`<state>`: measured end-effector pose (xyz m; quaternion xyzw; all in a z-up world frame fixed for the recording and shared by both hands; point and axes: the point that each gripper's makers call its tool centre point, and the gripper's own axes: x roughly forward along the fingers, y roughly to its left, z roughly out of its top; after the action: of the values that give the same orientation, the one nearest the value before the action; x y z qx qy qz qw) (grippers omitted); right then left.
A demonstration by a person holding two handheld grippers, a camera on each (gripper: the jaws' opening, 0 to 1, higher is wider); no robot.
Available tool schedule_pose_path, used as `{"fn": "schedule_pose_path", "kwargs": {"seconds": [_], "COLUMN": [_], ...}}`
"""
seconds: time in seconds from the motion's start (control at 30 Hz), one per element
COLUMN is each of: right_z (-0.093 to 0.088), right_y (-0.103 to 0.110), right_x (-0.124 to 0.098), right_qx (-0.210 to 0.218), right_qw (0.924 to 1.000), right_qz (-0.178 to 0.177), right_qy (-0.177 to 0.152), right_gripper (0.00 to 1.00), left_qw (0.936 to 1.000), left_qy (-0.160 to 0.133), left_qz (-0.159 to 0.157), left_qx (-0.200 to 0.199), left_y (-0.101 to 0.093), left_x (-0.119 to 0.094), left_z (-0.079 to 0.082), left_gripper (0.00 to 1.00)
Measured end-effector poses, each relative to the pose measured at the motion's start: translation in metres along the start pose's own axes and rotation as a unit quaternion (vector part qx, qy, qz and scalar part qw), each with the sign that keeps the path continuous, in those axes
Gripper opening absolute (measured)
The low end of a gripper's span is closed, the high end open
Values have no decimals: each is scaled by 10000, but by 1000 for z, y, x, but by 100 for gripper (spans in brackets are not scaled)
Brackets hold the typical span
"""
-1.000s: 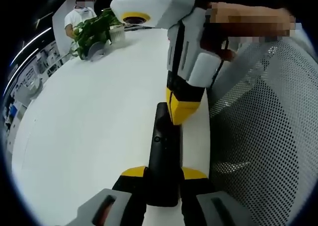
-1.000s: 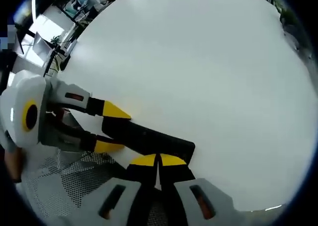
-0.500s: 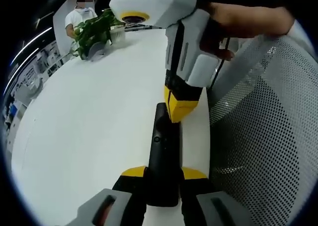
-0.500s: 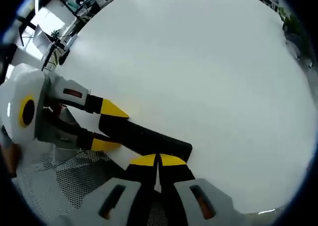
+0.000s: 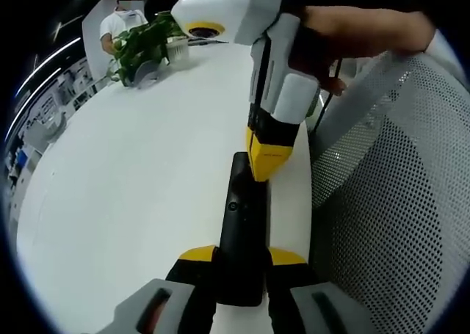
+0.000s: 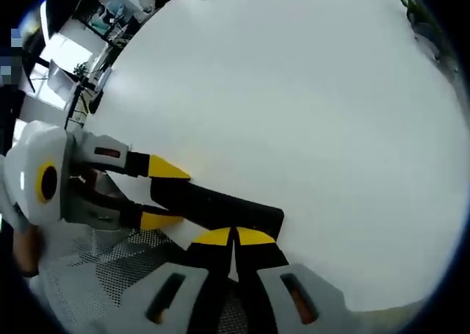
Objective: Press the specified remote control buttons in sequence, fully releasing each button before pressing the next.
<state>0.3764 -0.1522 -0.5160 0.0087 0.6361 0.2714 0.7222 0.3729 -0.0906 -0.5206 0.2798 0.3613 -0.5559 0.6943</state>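
Note:
A black remote control lies lengthwise along the white table's edge. My left gripper is shut on its near end, one yellow tip on each side. From above, my right gripper comes down with its yellow tips together, touching the remote's far end. In the right gripper view my right gripper is shut with nothing between its jaws, tips resting on the end of the remote. My left gripper clamps the other end from the left. A person's hand holds the right gripper.
A potted green plant stands at the table's far side, with a person in a white shirt behind it. A white mesh chair sits close beside the table edge, the chair also below the left gripper. Desks and screens lie beyond.
The right gripper's body has shifted slightly while its tips stay on the remote's far end. The left gripper's hold on the remote is unchanged.

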Motion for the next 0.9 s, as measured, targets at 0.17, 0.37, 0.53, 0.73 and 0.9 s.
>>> {"fn": "schedule_pose_path", "kwargs": {"seconds": [0.17,0.37,0.53,0.73,0.9], "right_z": [6,14,12,12,11], "right_y": [1,3,3,2,6], "right_x": [-1,-1,4,5,6], "right_qx": [-217,-367,-627,-1276,-2028], "right_qw": [9995,9985,9975,9915,9768], "right_qz": [-113,-133,-165,-238,-498], "right_qy": [-174,-384,-278,-67,482], "right_gripper": [0,0,0,0,0], "left_qw": [10000,9998,9996,9986,9973], "left_qy": [-11,25,55,87,143], "left_qz": [47,104,168,297,446], "left_qx": [-79,-147,-236,-428,-569], "left_y": [0,0,0,0,-2], "left_x": [0,1,1,1,1], "left_z": [0,1,2,3,4], "left_gripper": [25,25,25,25,26]}}
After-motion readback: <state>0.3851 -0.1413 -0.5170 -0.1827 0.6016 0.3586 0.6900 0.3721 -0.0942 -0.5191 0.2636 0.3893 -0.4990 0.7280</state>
